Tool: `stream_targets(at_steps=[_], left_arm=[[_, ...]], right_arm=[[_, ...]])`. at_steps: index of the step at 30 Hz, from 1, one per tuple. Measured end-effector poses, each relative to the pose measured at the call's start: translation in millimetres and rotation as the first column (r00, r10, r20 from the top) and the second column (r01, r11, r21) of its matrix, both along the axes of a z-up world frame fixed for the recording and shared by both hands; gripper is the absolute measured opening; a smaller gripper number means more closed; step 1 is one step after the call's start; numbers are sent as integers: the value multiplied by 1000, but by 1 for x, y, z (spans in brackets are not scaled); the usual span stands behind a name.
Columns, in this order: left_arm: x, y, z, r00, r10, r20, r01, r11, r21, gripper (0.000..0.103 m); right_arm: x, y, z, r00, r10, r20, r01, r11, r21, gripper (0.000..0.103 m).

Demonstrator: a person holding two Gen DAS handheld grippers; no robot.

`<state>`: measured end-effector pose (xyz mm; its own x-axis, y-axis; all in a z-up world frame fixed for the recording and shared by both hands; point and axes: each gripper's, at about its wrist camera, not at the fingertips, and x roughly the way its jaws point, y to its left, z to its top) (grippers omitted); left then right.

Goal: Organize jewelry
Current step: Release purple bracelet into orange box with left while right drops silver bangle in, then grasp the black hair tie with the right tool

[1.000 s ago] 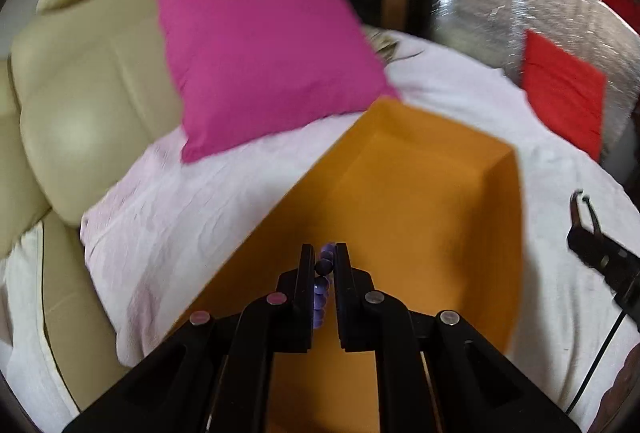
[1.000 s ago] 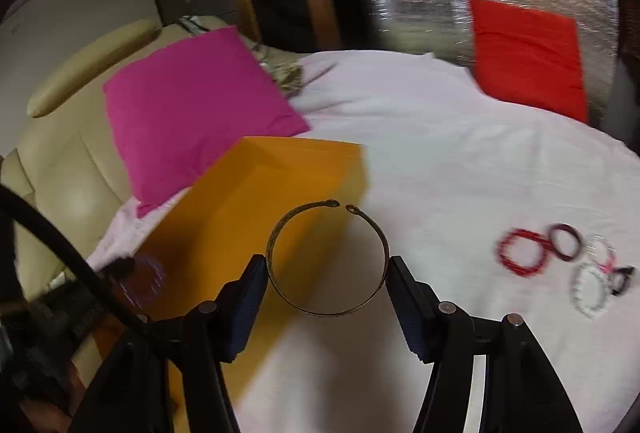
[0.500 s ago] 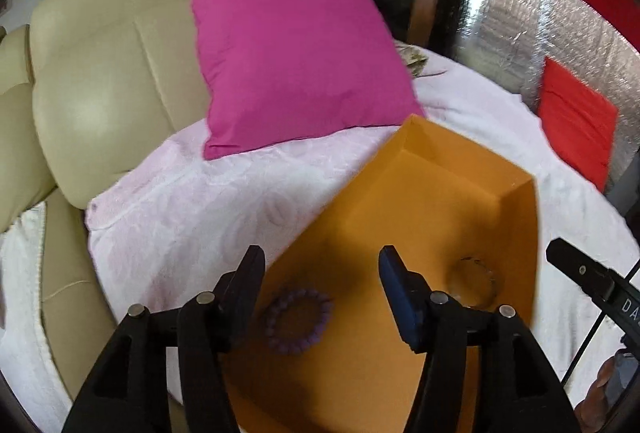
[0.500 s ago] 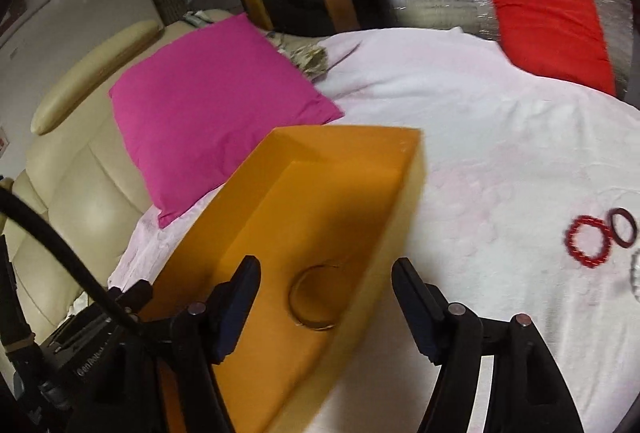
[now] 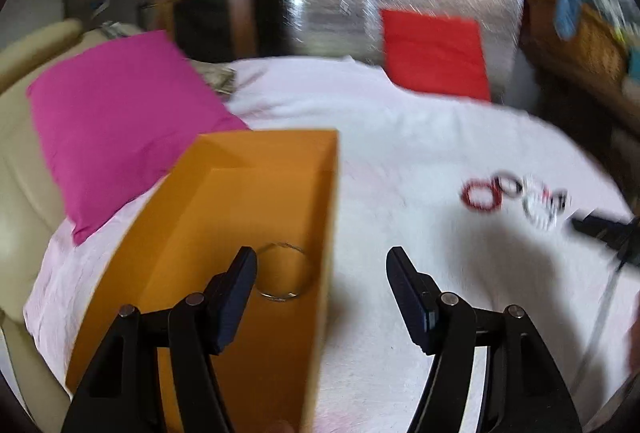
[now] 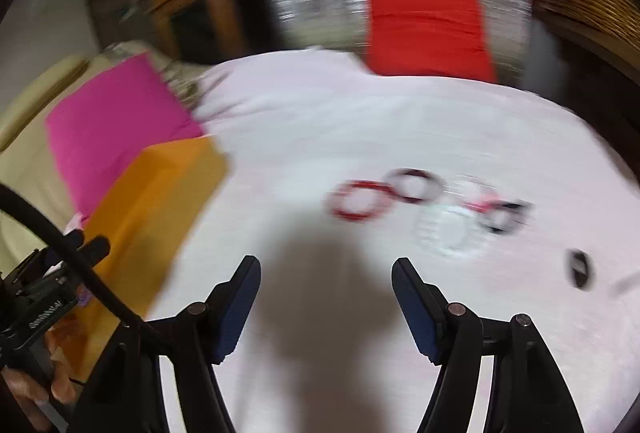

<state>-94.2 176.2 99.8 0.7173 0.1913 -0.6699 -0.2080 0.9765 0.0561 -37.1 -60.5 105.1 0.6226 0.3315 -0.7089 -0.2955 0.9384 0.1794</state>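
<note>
An orange box (image 5: pixel 224 233) lies on the white bed cover, also in the right wrist view (image 6: pixel 148 201). A metal bangle (image 5: pixel 282 279) lies inside it. My left gripper (image 5: pixel 320 275) is open and empty over the box's right wall. My right gripper (image 6: pixel 326 281) is open and empty above the cover. Beyond it lie a red beaded bracelet (image 6: pixel 360 201), a dark bracelet (image 6: pixel 416 185), a white bracelet (image 6: pixel 448 231) and other small pieces, blurred. The red bracelet (image 5: pixel 482 195) also shows in the left view. The purple bracelet is hidden.
A pink pillow (image 5: pixel 116 121) leans on a beige headboard (image 5: pixel 16 153) left of the box. A red cushion (image 6: pixel 428 33) stands against a silver panel at the back. A small dark piece (image 6: pixel 578 267) lies at the right.
Both grippers let go: the purple bracelet and the metal bangle went into the orange box. Both have since swung right, toward the bracelets on the cover.
</note>
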Motion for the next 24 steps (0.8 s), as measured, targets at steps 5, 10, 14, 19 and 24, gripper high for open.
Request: stream_targets(at_steps=[5, 10, 14, 19, 24], left_arm=[[25, -4, -39, 984, -11, -177, 15, 1000, 20, 68], [28, -12, -56, 958, 62, -280, -26, 991, 132, 68], [17, -20, -54, 957, 85, -278, -36, 984, 176, 68], [-17, -45, -53, 959, 41, -280, 7, 986, 169, 68], [-41, -91, -59, 954, -48, -297, 97, 983, 154, 68]], right_arm=[[2, -103, -5, 978, -208, -13, 208, 975, 76, 72], [13, -182, -17, 925, -366, -96, 377, 915, 141, 72], [17, -206, -12, 909, -404, -97, 414, 902, 123, 72], [23, -230, -14, 900, -420, -116, 433, 892, 133, 72], [41, -236, -38, 899, -400, -178, 424, 898, 122, 65]])
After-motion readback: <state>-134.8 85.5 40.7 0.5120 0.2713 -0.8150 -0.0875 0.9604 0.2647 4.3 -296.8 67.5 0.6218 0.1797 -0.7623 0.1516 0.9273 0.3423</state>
